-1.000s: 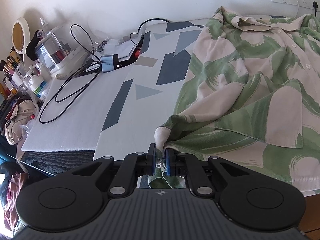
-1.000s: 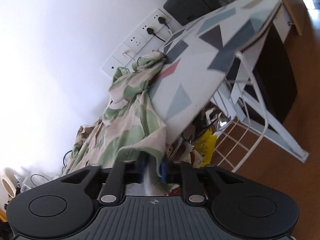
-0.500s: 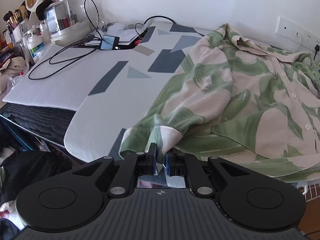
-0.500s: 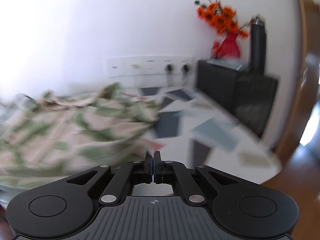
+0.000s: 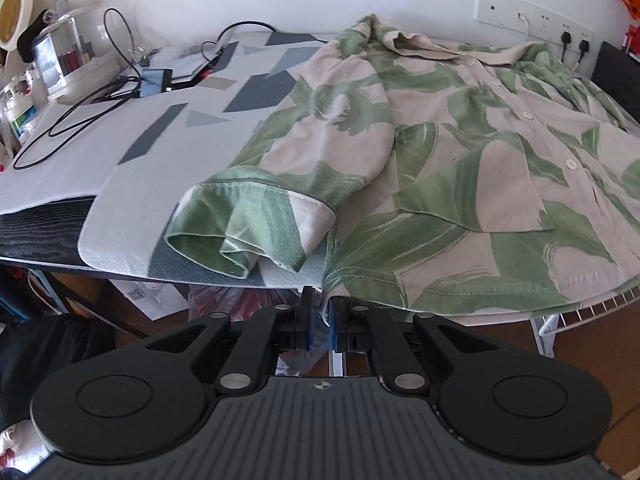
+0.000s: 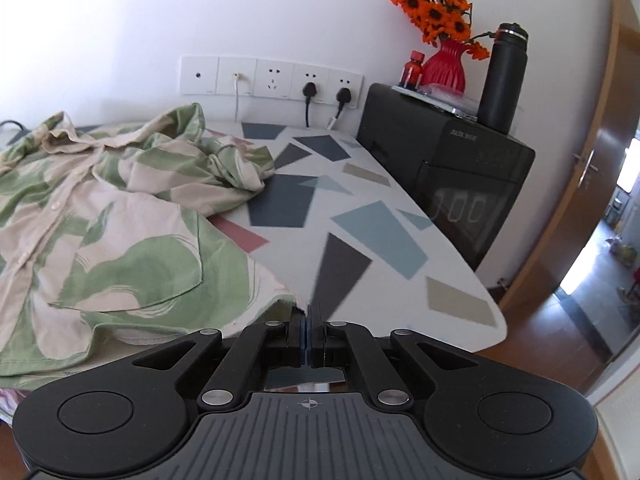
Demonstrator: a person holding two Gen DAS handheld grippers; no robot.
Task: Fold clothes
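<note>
At board edge: left claw (image 5: 319,312) pinches shirt (image 5: 440,152) hem; right claw (image 6: 306,330) closed (empty).

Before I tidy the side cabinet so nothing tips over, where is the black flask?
In the right wrist view, the black flask stands upright at upper right on the black cabinet, just right of the red vase.

White wall (image 6: 120,8), socket strip (image 6: 272,78), black cabinet (image 6: 460,172), wooden floor (image 6: 560,328)
</note>
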